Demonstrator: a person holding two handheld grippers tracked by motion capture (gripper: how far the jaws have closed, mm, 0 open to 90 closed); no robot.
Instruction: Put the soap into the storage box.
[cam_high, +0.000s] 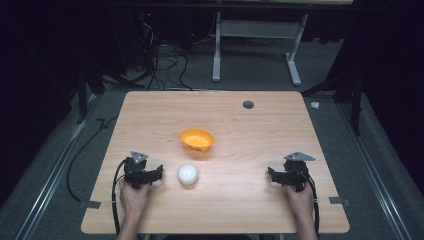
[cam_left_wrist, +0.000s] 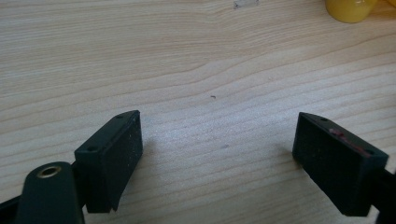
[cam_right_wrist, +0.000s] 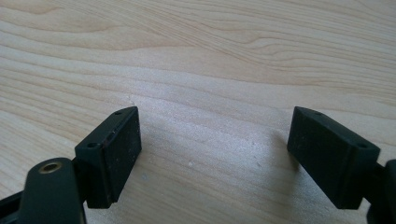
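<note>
On the near half of the worktop (cam_high: 150, 110), we've got a white ball (cam_high: 188, 174) sitting just to the right of our left gripper (cam_high: 150, 176), and that's really the whole story for the next move: the ball is close by that gripper and well apart from the right gripper (cam_high: 275, 176), so the left one looks like the obvious pick. Being round, the ball has no long axis to line up with, so any approach angle should work, we'd guess. Just beyond it, toward the far side, sits an orange bowl (cam_high: 197, 139), near the ball but not touching it, and tipped a bit by the look of it. Nothing stands between the left gripper and the ball. From the left gripper view the jaws are spread wide over bare wood with nothing between them, and a bit of yellow-orange (cam_left_wrist: 350, 9), probably the bowl, peeks in at the top right. Same deal in the right gripper view: jaws wide apart, holding nothing, just wood grain below. Only other thing on the worktop is a small dark round hole (cam_high: 248, 104) near the far edge, well out of the way.
</note>
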